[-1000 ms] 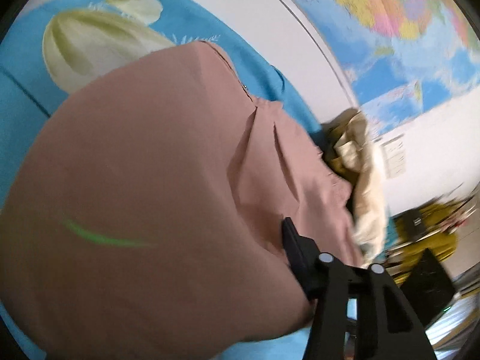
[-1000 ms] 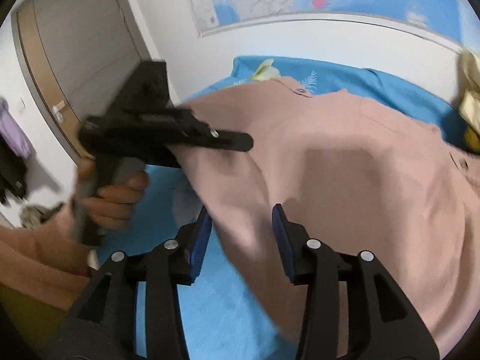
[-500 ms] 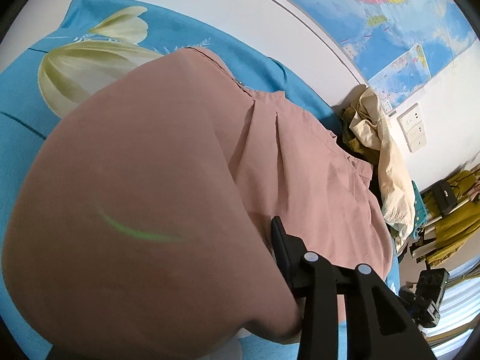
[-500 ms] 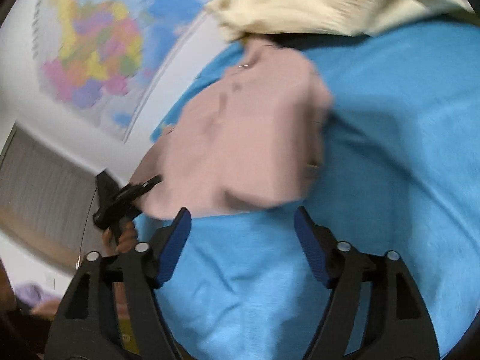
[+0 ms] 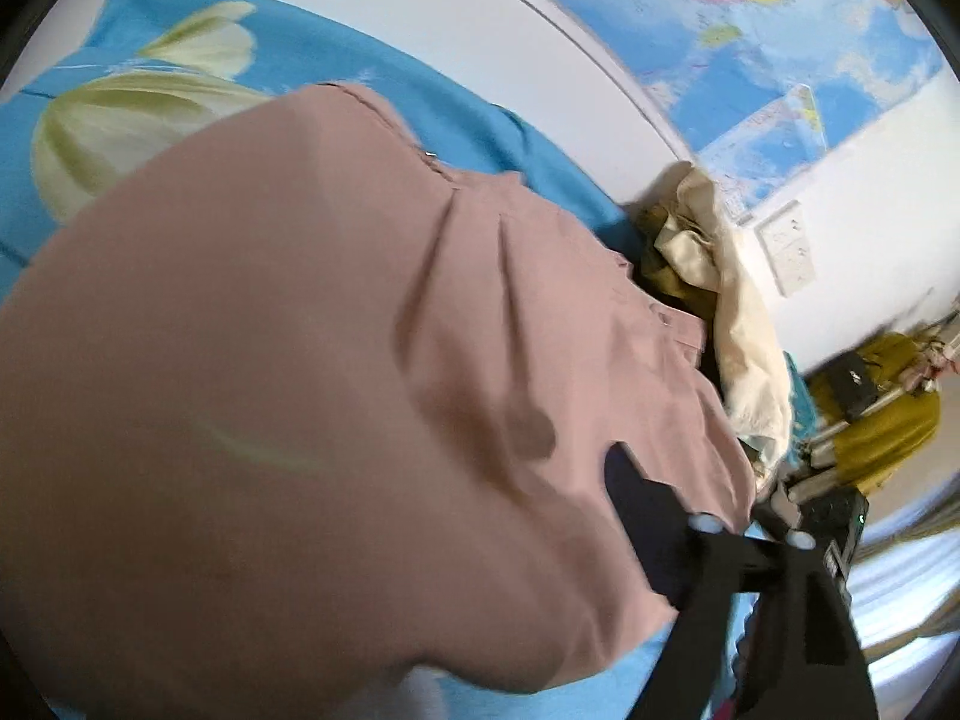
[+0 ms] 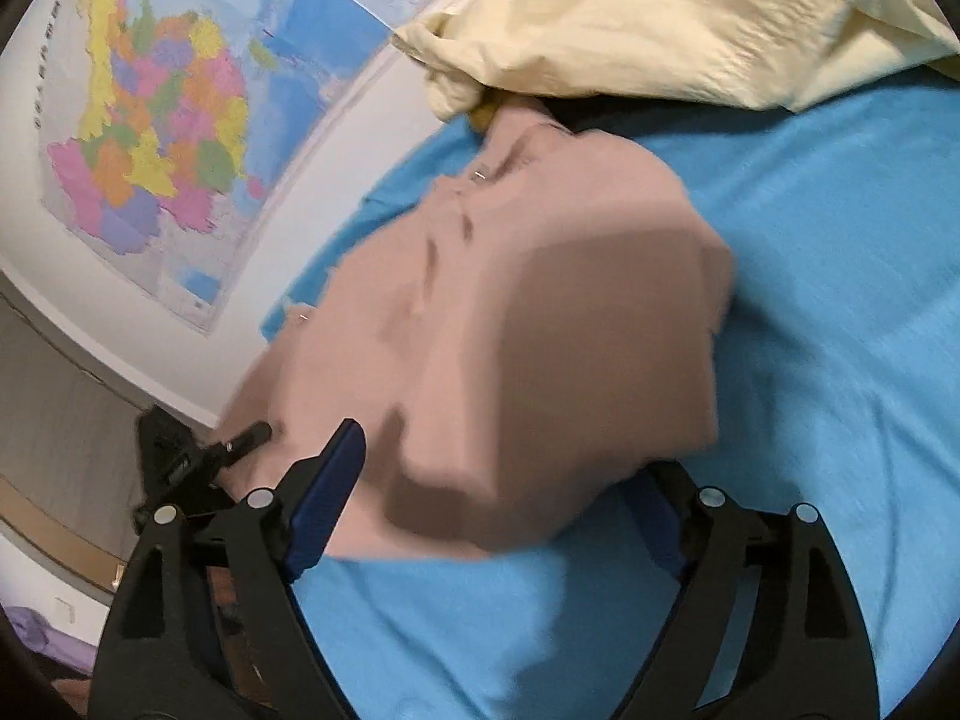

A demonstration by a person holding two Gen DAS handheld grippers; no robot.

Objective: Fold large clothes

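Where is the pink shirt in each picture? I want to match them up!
Left wrist view: the pink shirt fills the left and middle, very close to the camera, lying on the blue sheet.
Right wrist view: the shirt lies in the middle on the sheet, its near edge between the right gripper fingers.
Shared landmark: the wall map, top right in the left view, top left in the right view.

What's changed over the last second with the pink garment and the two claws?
The right claw rolled and swung toward the cream garment; its jaws are opening around the pink garment's near fold. The left claw is opening too, with pink cloth draped over it. The blue sheet and wall map are unchanged.
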